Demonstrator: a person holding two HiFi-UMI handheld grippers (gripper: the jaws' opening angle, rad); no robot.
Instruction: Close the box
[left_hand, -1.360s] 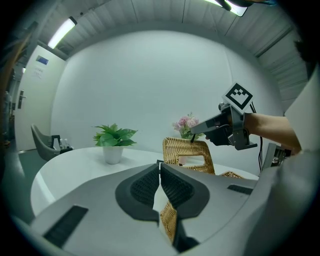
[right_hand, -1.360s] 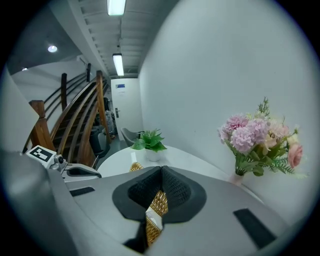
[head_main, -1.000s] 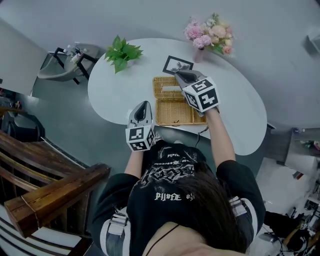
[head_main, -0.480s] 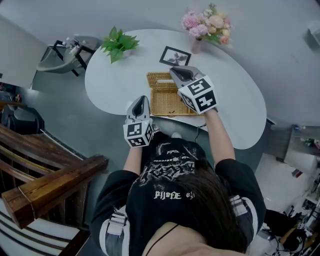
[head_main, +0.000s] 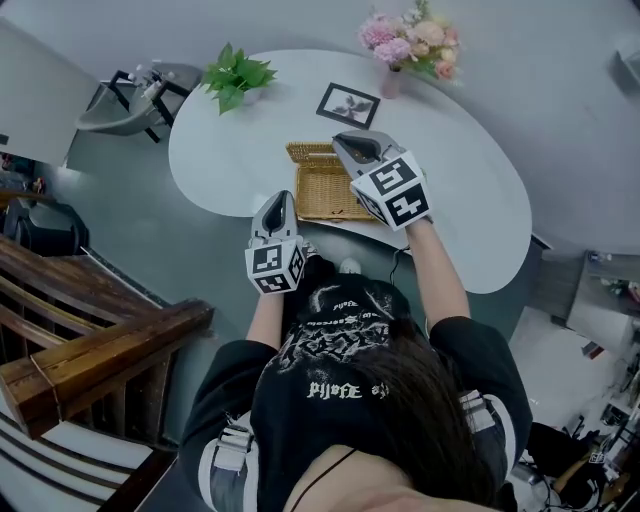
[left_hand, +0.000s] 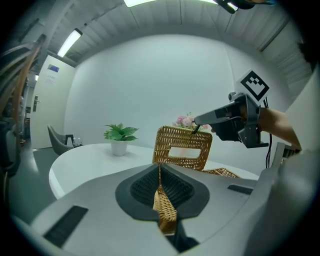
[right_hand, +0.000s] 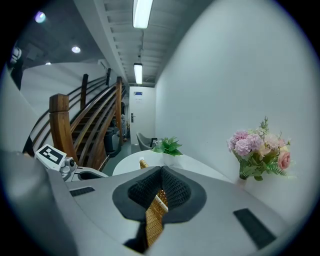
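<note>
Wicker box (head_main: 315, 195), mid-frame on the white worktop (head_main: 470, 200), is not closed yet: left hand-held gripper (left_hand: 160, 172) clamps its left flap (left_hand: 165, 212), right hand-held gripper (right_hand: 161, 172) clamps the upright flap (left_hand: 182, 147), and both need folding down.

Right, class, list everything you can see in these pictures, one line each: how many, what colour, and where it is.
Oval table: one, white, middle of the room.
Woven wicker box: one, tan, at the table's near edge; its windowed lid stands upright.
Potted leafy plant: one, green in a white pot, table's far left.
Bunch of flowers in a vase: one, pink, table's far side by the wall.
Framed picture: one, black frame, on the table behind the box.
Chair: one, grey, on the floor beyond the table's left end.
Wooden stair rail: one, brown, at the person's left.
Left gripper: one, grey, shut on the box's near edge.
Right gripper: one, grey, shut on the lid's top edge.
</note>
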